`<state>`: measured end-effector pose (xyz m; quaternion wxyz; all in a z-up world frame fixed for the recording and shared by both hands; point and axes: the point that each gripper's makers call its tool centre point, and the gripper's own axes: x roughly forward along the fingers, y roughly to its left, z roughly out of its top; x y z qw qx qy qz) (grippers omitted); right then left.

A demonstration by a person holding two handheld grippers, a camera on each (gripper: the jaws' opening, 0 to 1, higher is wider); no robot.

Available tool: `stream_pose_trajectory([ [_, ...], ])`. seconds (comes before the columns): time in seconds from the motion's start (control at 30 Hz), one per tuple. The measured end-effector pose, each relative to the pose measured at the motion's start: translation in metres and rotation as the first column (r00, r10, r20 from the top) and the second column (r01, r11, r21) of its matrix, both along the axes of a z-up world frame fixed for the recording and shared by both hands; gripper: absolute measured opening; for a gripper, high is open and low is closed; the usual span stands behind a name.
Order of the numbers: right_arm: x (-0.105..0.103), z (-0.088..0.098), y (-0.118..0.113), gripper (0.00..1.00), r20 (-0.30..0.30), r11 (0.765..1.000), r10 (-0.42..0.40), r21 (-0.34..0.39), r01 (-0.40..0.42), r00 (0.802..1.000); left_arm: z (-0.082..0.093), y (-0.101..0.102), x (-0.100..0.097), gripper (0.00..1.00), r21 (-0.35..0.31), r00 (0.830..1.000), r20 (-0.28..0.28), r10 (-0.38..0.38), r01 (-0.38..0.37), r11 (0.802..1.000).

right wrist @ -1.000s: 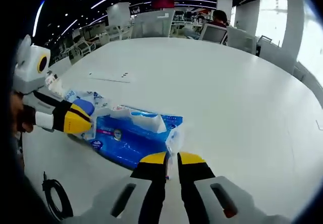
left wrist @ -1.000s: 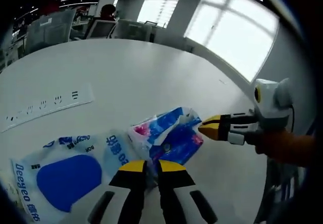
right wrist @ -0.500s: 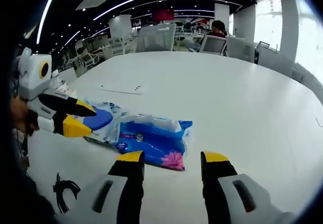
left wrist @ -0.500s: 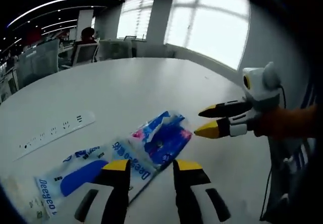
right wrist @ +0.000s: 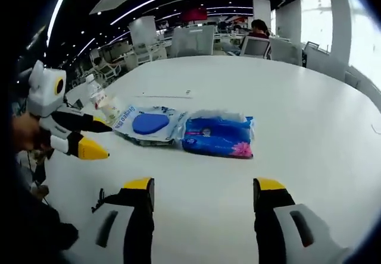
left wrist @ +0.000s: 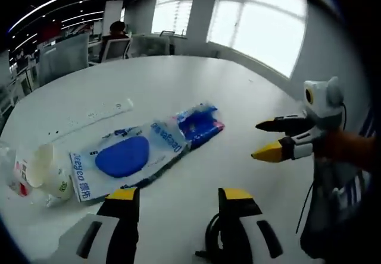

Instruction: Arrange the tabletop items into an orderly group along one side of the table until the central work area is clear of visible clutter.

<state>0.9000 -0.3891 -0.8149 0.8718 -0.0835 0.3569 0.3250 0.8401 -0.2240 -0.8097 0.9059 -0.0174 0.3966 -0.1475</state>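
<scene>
**Both claws hanging released above the packs**

The blue-and-white plastic wipes pack [left wrist: 122,159] [right wrist: 149,124] and the crinkled blue tissue packet [left wrist: 201,123] [right wrist: 218,136] are lying end to end on the white worktop [left wrist: 178,85] [right wrist: 286,109], long axes in one line. The left claw [left wrist: 180,195] [right wrist: 102,139] and right claw [right wrist: 204,185] [left wrist: 266,138] are both gaping wide, gripping nothing.

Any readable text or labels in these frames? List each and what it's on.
"Deeyeo": blue lettering on the white wipes pack, seen in the left gripper view; the characters beside it are too small to read.
Blue tissue pack: print blurred, unreadable.
White strip on the table: small marks, too small to read.
Paper cup: print unreadable.
</scene>
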Motion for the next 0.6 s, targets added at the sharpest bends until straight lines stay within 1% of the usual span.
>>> stream_pose_trajectory([
  [0.07, -0.012, -0.001, 0.003, 0.65, -0.005, 1.0, 0.013, -0.013, -0.013, 1.0, -0.005, -0.001, -0.016, 0.56, 0.001, 1.0, -0.016, 0.01, -0.01, 1.0],
  [0.13, -0.024, -0.002, 0.006, 0.64, -0.014, 0.999, 0.024, -0.028, -0.024, 1.0, -0.011, -0.002, -0.032, 0.56, -0.02, 0.998, -0.047, 0.036, -0.037, 0.999],
  [0.2, -0.038, -0.005, 0.009, 0.59, -0.027, 0.998, 0.043, -0.042, -0.044, 0.999, -0.018, -0.003, -0.046, 0.56, -0.023, 0.997, -0.067, 0.049, -0.051, 0.998],
  [0.23, -0.039, -0.005, 0.009, 0.57, -0.028, 0.998, 0.044, -0.044, -0.045, 0.999, -0.019, -0.003, -0.048, 0.56, -0.022, 0.996, -0.069, 0.05, -0.052, 0.998],
  [0.27, -0.047, -0.007, 0.011, 0.55, -0.035, 0.998, 0.047, -0.05, -0.048, 0.998, -0.024, -0.005, -0.058, 0.56, -0.024, 0.995, -0.083, 0.056, -0.058, 0.998],
  [0.3, -0.049, -0.007, 0.011, 0.55, -0.037, 0.998, 0.046, -0.05, -0.048, 0.998, -0.025, -0.006, -0.06, 0.56, -0.025, 0.995, -0.087, 0.057, -0.059, 0.998],
  [0.33, -0.055, -0.008, 0.013, 0.54, -0.04, 0.998, 0.044, -0.048, -0.046, 0.998, -0.028, -0.008, -0.066, 0.55, -0.029, 0.994, -0.096, 0.058, -0.061, 0.998],
  [0.37, -0.062, -0.01, 0.015, 0.5, -0.048, 0.997, 0.048, -0.052, -0.05, 0.998, -0.03, -0.01, -0.07, 0.54, -0.032, 0.994, -0.1, 0.054, -0.057, 0.998],
  [0.43, -0.07, -0.015, 0.017, 0.47, -0.051, 0.996, 0.058, -0.068, -0.061, 0.997, -0.035, -0.015, -0.078, 0.53, -0.045, 0.992, -0.112, 0.052, -0.057, 0.997],
  [0.47, -0.074, -0.017, 0.018, 0.47, -0.057, 0.996, 0.06, -0.066, -0.063, 0.997, -0.037, -0.016, -0.08, 0.53, -0.05, 0.992, -0.117, 0.053, -0.059, 0.997],
  [0.53, -0.086, -0.024, 0.024, 0.45, -0.091, 0.996, 0.068, -0.053, -0.073, 0.994, -0.04, -0.02, -0.085, 0.52, -0.058, 0.99, -0.128, 0.056, -0.064, 0.996],
  [0.6, -0.094, -0.03, 0.029, 0.45, -0.096, 0.995, 0.077, -0.061, -0.083, 0.992, -0.042, -0.023, -0.088, 0.51, -0.081, 0.989, -0.131, 0.064, -0.075, 0.994],
])
